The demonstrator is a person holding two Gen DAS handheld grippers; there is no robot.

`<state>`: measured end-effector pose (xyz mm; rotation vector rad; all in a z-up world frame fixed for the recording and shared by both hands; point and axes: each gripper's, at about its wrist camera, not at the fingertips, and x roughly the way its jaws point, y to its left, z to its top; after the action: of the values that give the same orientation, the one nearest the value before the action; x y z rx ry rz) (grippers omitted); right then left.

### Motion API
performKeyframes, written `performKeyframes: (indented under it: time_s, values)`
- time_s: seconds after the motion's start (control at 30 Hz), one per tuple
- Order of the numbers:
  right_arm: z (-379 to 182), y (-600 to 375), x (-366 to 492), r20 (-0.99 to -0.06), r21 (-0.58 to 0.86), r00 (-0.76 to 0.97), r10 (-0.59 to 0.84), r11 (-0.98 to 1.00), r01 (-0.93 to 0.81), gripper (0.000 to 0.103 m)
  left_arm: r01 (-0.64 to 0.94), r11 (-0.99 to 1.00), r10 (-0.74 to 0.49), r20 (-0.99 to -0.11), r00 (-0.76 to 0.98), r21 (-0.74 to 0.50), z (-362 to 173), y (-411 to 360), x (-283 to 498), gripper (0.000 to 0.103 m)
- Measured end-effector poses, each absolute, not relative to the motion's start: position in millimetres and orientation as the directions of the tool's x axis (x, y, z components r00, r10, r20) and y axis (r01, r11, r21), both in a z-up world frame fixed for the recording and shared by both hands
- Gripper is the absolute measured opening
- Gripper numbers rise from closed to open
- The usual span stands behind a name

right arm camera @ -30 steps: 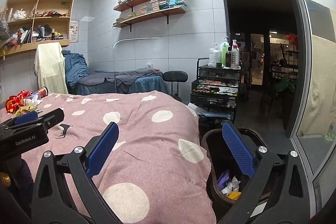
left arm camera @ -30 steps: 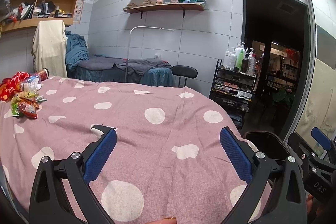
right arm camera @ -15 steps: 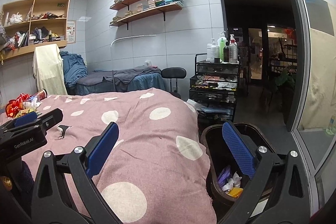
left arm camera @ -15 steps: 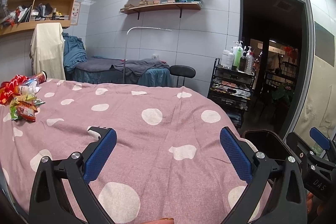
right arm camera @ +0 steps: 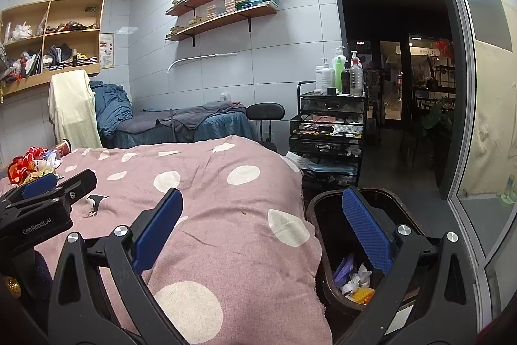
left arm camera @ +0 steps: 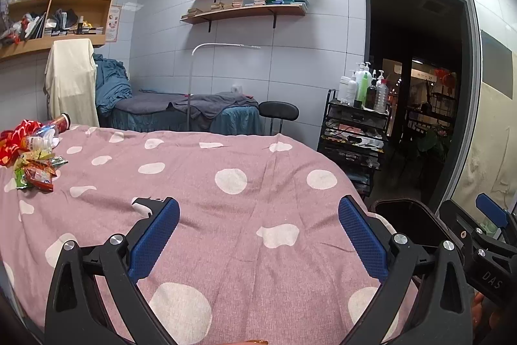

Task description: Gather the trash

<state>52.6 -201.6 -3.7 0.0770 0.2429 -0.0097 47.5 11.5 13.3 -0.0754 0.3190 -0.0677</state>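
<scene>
A soft pink blanket (left arm camera: 226, 215) with white dots covers a bed. The left gripper (left arm camera: 258, 235) and the right gripper (right arm camera: 261, 228) both hover with their textured blue pads spread wide, holding nothing. A heap of crinkled wrappers and a plastic bottle, the trash (left arm camera: 32, 151), lies at the bed's far left corner, well apart from both. Beside the bed stands a dark oval bin (right arm camera: 326, 280) holding crumpled paper and purple and yellow scraps; its base is cut off.
</scene>
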Motion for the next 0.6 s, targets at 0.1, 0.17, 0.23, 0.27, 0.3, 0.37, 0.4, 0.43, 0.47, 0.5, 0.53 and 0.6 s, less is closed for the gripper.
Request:
performKeyframes:
  time_s: [0.1,0.17,0.23,0.27,0.3,0.37,0.4,0.43,0.47,0.5,0.53,0.6]
  values:
    - [-3.7,-201.7,52.6,-0.240,0.076,0.971,-0.001,0.997,0.019,0.098,0.054,0.995,-0.077,-0.310,0.948,-0.084,13.2,11.3,47.4,0.098]
    - [-3.6,-201.7,52.6,-0.241,0.076,0.971,0.000,0.997,0.019,0.098,0.054,0.995,-0.078,-0.310,0.948,-0.084,13.3,11.0,47.0,0.098]
    - [-3.5,-201.8,52.5,-0.239,0.074,0.971,-0.002,0.997,0.020,0.098,0.054,0.995,-0.078,-0.308,0.948,-0.084,13.6,10.6,46.8,0.098]
    - [-3.9,-201.6,52.8,-0.239,0.074,0.971,-0.002,0.997,0.021,0.098,0.056,0.995,-0.078,-0.307,0.948,-0.082,13.7,10.4,46.7,0.098]
    - [-4.0,-201.8,52.5,-0.239,0.075,0.971,-0.002,0.997,0.020,0.098,0.057,0.995,-0.079,-0.306,0.949,-0.080,13.8,10.1,46.5,0.098]
    - [-3.9,-201.7,52.5,-0.239,0.075,0.971,-0.002,0.997,0.020,0.098,0.056,0.995,-0.077,-0.303,0.950,-0.079,14.1,10.1,46.5,0.098]
    - [-4.1,-201.5,52.6,-0.240,0.074,0.971,-0.002,0.997,0.021,0.098,0.058,0.995,-0.078,-0.303,0.950,-0.077,14.3,10.2,47.1,0.098]
    - [-3.9,-201.7,52.6,-0.240,0.074,0.971,-0.002,0.997,0.020,0.098,0.058,0.995,-0.079,-0.304,0.949,-0.077,14.3,10.1,46.9,0.098]
    - [-4.2,-201.5,52.9,-0.242,0.075,0.970,-0.001,0.997,0.019,0.098,0.058,0.995,-0.079,-0.304,0.950,-0.078,14.3,10.0,46.7,0.098]
    - [-4.2,-201.6,52.6,-0.241,0.075,0.970,-0.001,0.997,0.020,0.098,0.057,0.995,-0.078,-0.302,0.950,-0.079,14.4,9.9,46.5,0.098]
    - [-4.5,-201.5,52.7,-0.242,0.074,0.970,-0.002,0.997,0.020,0.098,0.057,0.995,-0.078,-0.302,0.950,-0.079,14.4,9.9,46.6,0.098]
    - [-4.5,-201.5,52.8,-0.242,0.075,0.970,-0.002,0.997,0.020,0.098,0.058,0.995,-0.080,-0.303,0.950,-0.081,14.3,10.0,46.8,0.098]
